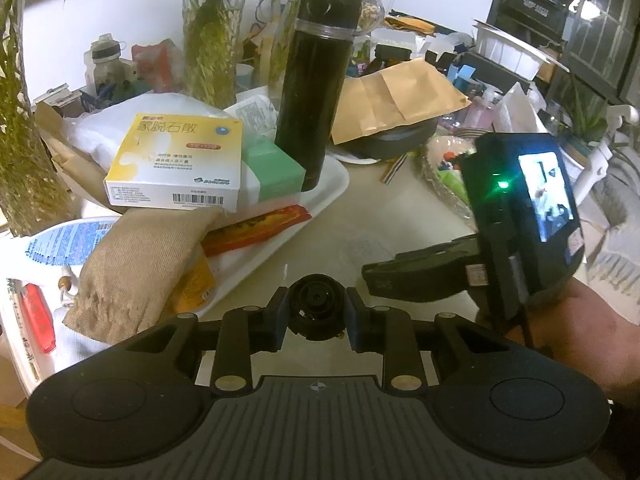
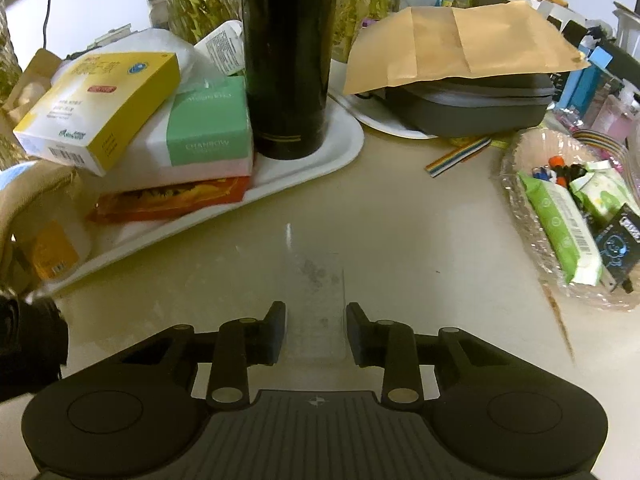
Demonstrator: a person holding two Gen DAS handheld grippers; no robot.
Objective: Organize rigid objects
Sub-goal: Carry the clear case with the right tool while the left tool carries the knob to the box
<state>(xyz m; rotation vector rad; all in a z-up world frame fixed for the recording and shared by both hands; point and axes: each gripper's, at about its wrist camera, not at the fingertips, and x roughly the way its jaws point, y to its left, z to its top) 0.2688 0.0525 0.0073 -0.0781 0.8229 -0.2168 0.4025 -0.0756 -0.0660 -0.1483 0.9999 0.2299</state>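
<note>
Left gripper (image 1: pixel 316 312) clamps a small round black cap-like part, probably a lid. Right gripper (image 2: pixel 316 334) hangs released over bare tabletop. The tall black steel flask (image 1: pixel 316 88) already stands on the white plastic tray (image 1: pixel 336 178) beside stacked boxes; the cap remains unplaced.

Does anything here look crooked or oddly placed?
Yes. The yellow box sits tilted on the green-and-white pack, overhanging it, all piled on the white tray. The left tongs grip a small black round part.
</note>
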